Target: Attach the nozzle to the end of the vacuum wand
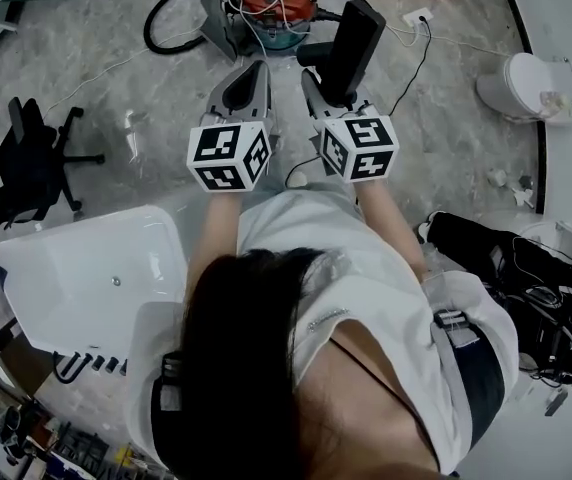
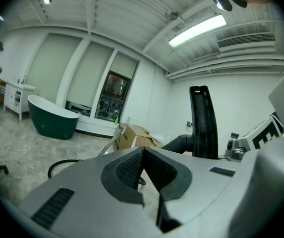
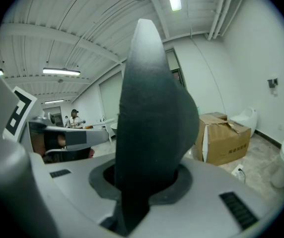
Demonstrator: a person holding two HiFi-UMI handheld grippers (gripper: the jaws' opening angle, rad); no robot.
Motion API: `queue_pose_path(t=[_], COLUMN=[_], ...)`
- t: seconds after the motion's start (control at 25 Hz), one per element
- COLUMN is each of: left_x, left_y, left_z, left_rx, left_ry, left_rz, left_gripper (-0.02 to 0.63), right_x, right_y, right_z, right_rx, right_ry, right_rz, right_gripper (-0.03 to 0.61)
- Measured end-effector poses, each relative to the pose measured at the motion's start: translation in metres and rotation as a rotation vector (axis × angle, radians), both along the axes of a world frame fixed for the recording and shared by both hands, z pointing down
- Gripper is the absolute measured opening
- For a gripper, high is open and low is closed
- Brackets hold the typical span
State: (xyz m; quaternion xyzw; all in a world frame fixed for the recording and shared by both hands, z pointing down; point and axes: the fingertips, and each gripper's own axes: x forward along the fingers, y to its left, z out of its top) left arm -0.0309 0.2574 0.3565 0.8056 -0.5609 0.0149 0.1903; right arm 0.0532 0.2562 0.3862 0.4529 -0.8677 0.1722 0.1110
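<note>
Right tool point(image 3: 144, 185) clamps the black nozzle point(image 3: 152, 108); left tool point(image 2: 143, 170) is clenched empty (box point(image 3: 222, 138) print unreadable).

Nozzle point(image 1: 352, 46) in right gripper point(image 1: 320, 81), left gripper point(image 1: 252, 73) beside, vacuum point(image 1: 274, 3) ahead

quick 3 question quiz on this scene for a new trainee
1. True or false: the left gripper is shut with nothing between its jaws.
2. Which gripper holds the black nozzle? A left, B right, C neither.
3. Fill in: the red vacuum stands on the ____.
Key: 1 true; 2 B, the right gripper; 3 floor.
</note>
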Motion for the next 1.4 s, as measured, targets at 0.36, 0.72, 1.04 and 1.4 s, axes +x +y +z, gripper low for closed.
queue_pose_path(t=[0.36, 0.72, 1.04, 1.4], left_x=[0.017, 0.001, -0.019, -0.036], left_y=[-0.008, -0.020, -0.065, -0.107], left_z=[0.000, 0.006, 0.013, 0.015], left_rx=[0.007, -0.004, -0.021, -0.029], left_ry=[-0.003, -0.015, -0.015, -0.012], left_rz=[0.021, 0.010, 0.024, 0.052], left_gripper=[0.000, 0.000, 0.000, 0.000], right_x=[0.013, 0.002, -0.021, -0.035], right_y=[-0.004, -0.015, -0.057, -0.097], right_z=[-0.001, 0.007, 0.014, 0.016], right_rx=[0.008, -0.002, -0.024, -0.047], right_ry=[0.011, 0.011, 0.021, 0.022], right_rz=[0.008, 0.026, 0.041, 0.080], right_gripper=[0.094, 0.094, 0.094, 0.092])
